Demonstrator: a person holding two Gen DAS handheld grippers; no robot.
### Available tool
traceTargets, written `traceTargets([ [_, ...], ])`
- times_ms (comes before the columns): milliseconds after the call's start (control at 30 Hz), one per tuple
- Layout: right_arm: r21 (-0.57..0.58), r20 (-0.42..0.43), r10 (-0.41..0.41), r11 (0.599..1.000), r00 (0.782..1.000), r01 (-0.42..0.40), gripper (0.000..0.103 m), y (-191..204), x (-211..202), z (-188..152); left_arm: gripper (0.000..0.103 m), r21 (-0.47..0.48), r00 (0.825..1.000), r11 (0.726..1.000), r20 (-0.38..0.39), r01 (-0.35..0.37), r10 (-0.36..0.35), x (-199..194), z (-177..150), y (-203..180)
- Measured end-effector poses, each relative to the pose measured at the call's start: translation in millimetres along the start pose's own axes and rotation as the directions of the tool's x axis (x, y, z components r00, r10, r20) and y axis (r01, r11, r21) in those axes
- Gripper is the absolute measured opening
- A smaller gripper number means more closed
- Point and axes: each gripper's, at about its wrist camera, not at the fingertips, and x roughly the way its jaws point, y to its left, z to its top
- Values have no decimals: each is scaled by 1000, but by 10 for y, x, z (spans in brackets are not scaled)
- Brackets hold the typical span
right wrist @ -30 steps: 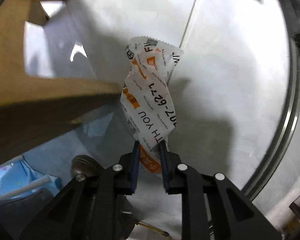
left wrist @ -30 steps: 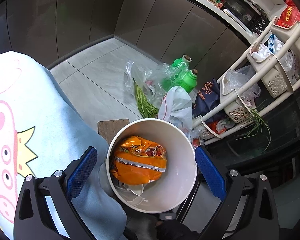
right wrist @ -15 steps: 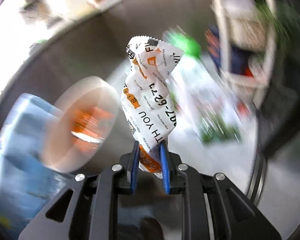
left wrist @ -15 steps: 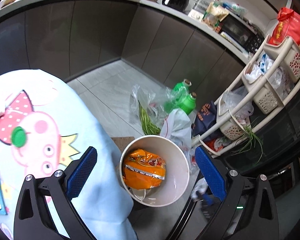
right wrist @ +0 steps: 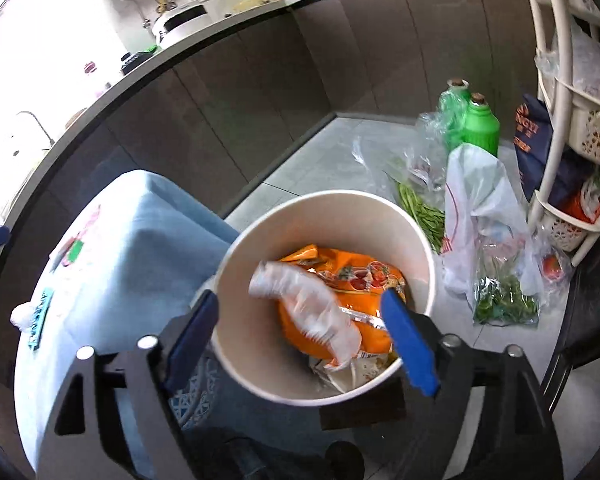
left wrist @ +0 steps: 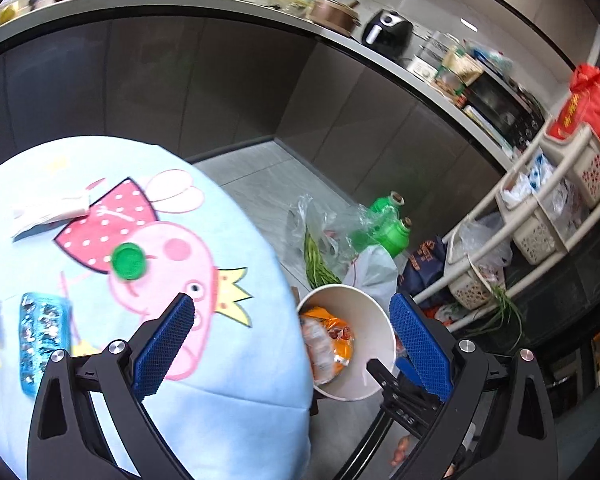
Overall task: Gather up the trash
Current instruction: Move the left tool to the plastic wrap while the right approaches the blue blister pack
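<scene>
The right gripper (right wrist: pixel 302 334) has just sprung open over the bin (right wrist: pixel 420 240); the blurred white wrapper (right wrist: pixel 304 308), apparently released, lies inside. The left gripper (left wrist: pixel 292 344), open and empty, is nearer the green cap (left wrist: pixel 129 261), mid-surface.

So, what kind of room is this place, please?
Most likely a home kitchen: a long countertop with dark cabinets under it, an air fryer and a microwave oven on it, and a basket rack holding bags on the tiled floor.
</scene>
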Motion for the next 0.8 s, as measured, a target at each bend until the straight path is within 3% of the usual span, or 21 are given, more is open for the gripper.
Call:
traceTargets([
  [100, -49, 24, 39, 998, 999, -38, 100, 179, -35, 26, 94, -28, 1000, 1000, 4, -1, 1, -109, -1, 130],
  [267, -161, 90, 119, 982, 989, -103, 100, 780, -429, 240, 94, -57, 999, 998, 44, -4, 7, -493, -3, 338],
  [433, -264, 95, 208, 948, 974, -177, 100, 1461, -770, 373, 94, -99, 993, 993, 91, -61, 70, -1016, -52, 670],
  [600, -324, 11, 295, 905, 955, -276, 100, 2161, -839, 309, 94, -187, 978, 969, 101, -159, 180, -1541, -172, 1283],
  [800, -330, -165, 346, 863, 924, -382, 99, 2951, -493, -26, 94, -238, 960, 939, 69, -248, 271, -1855, -301, 1907],
])
